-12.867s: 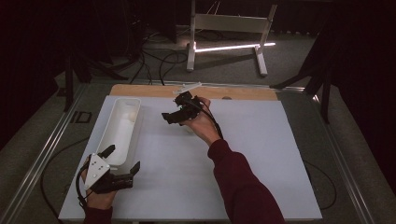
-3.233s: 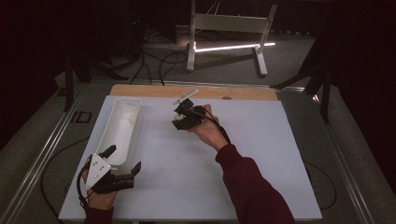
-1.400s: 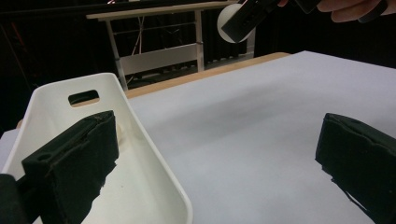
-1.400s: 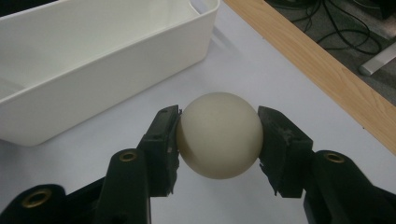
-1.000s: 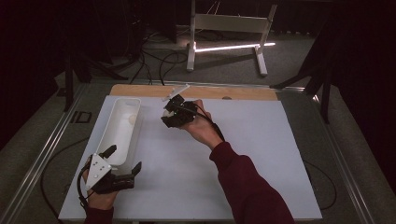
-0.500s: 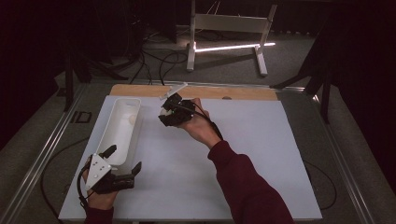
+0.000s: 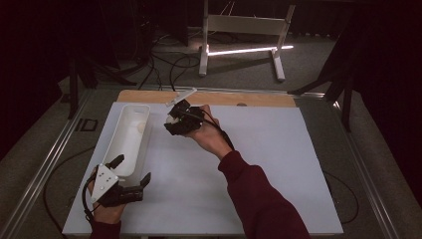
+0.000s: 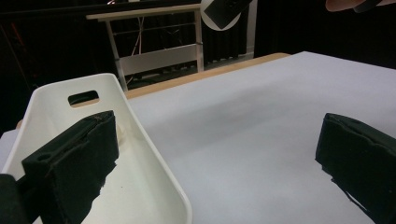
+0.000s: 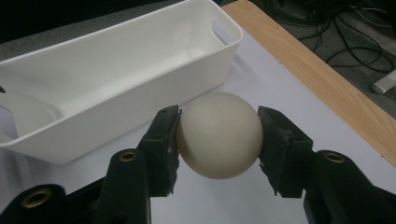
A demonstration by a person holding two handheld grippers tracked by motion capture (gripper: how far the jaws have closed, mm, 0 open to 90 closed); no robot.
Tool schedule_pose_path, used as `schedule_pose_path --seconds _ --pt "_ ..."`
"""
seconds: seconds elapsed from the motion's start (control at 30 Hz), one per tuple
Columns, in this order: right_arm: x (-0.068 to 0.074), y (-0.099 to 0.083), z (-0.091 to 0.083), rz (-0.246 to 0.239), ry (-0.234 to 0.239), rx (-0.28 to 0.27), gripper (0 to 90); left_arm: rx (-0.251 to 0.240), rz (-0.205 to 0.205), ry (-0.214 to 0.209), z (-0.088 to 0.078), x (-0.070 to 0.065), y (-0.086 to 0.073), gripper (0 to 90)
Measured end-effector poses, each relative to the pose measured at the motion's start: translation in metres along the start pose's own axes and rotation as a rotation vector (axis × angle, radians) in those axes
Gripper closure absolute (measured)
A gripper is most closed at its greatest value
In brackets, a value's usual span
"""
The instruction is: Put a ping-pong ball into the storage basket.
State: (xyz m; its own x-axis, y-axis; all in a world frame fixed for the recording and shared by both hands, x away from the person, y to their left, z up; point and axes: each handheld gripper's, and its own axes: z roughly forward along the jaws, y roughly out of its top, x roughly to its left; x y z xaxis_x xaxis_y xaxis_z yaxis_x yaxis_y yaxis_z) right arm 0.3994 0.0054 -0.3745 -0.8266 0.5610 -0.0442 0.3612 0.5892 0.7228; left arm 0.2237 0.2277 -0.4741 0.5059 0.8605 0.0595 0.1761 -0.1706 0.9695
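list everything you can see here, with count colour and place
ball: 1, cream, clamped between the right tongs' jaws, above the table near the bin
bin: 1, white, long, on the left of the sheet, with a small pale thing inside
sheet: 1, white, covers the table
wooden strip: 1, tan, along the table's far edge
white frame: 1, on the floor beyond the table
cables: several, dark, on the floor
right tongs: 1, black, shut on the ball
left tongs: 1, black, open, at the bin's near end
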Motion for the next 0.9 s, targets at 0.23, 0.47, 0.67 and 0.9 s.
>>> schedule_pose_path --seconds 0.23,0.47,0.67,0.9 --pt "0.002 0.004 -0.001 -0.009 0.007 -0.012 50.4 0.001 0.000 -0.002 0.000 0.000 0.000 0.2" --pt "0.005 0.008 -0.002 -0.007 0.014 -0.022 50.4 0.001 0.001 -0.002 0.000 -0.001 0.000 0.2" --pt "0.006 0.011 -0.002 -0.005 0.026 -0.031 50.4 0.000 0.001 -0.003 0.000 -0.001 0.000 0.2" --pt "0.008 0.014 -0.002 -0.002 0.035 -0.040 50.4 0.002 0.003 -0.003 0.001 -0.001 0.000 0.2"
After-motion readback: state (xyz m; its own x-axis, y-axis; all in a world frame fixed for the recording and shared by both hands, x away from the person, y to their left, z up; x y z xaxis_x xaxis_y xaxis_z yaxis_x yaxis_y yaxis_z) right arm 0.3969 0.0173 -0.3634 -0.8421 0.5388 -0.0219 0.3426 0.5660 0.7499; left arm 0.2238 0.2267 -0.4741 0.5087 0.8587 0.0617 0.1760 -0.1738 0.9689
